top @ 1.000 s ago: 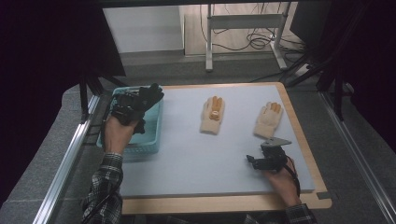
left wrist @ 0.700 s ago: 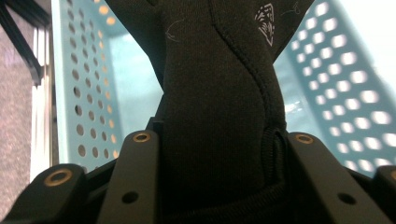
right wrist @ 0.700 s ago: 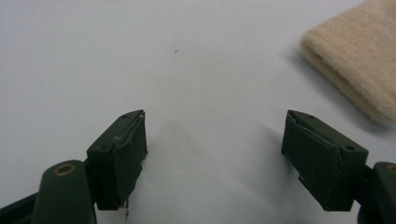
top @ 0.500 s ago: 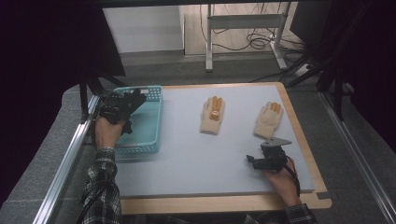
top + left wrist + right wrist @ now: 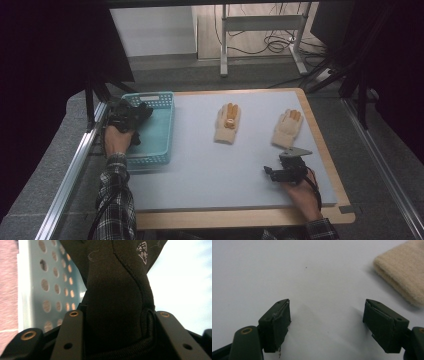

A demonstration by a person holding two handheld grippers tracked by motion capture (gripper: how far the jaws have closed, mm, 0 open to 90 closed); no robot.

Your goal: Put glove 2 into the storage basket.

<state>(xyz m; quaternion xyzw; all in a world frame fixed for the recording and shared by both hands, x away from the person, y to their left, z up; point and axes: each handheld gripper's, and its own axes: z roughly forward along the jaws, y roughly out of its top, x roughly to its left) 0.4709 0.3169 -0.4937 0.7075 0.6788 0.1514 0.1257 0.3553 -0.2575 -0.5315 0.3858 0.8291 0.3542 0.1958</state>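
**Black glove going into the basket**

The left gripper (image 5: 131, 116) is pinching a black glove (image 5: 117, 290) between its fingers, at the left rim of the turquoise basket (image 5: 159, 131). I think it should be hanging fully inside the basket walls before the fingers let go. The right gripper (image 5: 280, 173) is resting on the desk (image 5: 200, 170) far right of the basket, fingers spread and empty, near a beige glove (image 5: 404, 270).

Lab (aluminium rails (image 5: 75, 170), floor cables (image 5: 270, 42)).
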